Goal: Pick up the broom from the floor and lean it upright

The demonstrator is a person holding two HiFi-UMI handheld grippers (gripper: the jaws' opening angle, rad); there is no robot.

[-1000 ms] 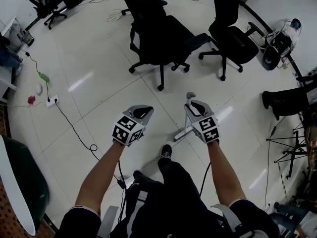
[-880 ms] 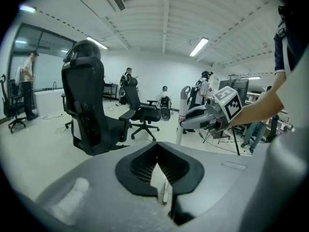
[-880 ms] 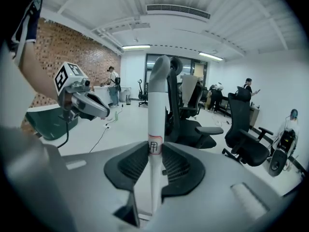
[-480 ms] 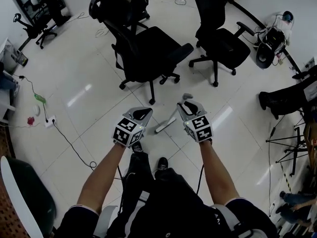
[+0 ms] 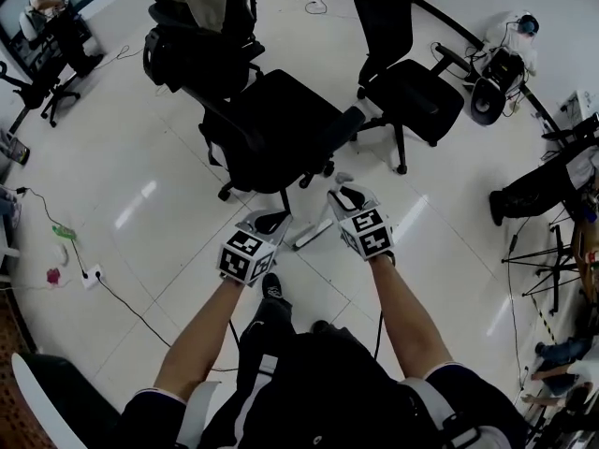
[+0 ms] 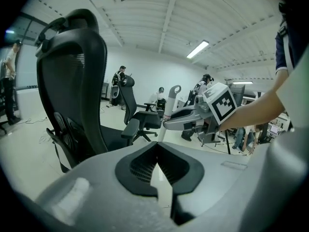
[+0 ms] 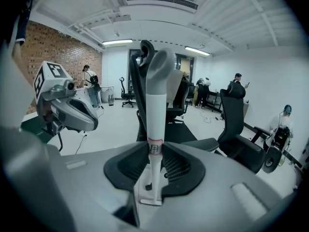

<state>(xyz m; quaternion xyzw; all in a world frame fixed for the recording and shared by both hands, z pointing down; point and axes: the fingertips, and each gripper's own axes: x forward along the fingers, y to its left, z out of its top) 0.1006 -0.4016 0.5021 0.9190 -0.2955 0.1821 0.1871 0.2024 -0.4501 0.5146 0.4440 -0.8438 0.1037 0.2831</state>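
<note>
1. Position change: over the last second both claws have travelled across the floor toward the black office chair, which now stands just ahead of them.
2. Right claw: grip unchanged, jaws part-way closed with the pads clamped on the pale handle of the broom.
3. Broom relative to the right claw: the handle rises above the jaws, hooked grey end uppermost. The lower end hangs below, angled toward the left claw, and seems clear of the floor.
4. Left claw: jaws together, nothing between them, level with and just beside the right claw.
5. Judgement: pick-up done, carry under way, leaning not yet done.
</note>
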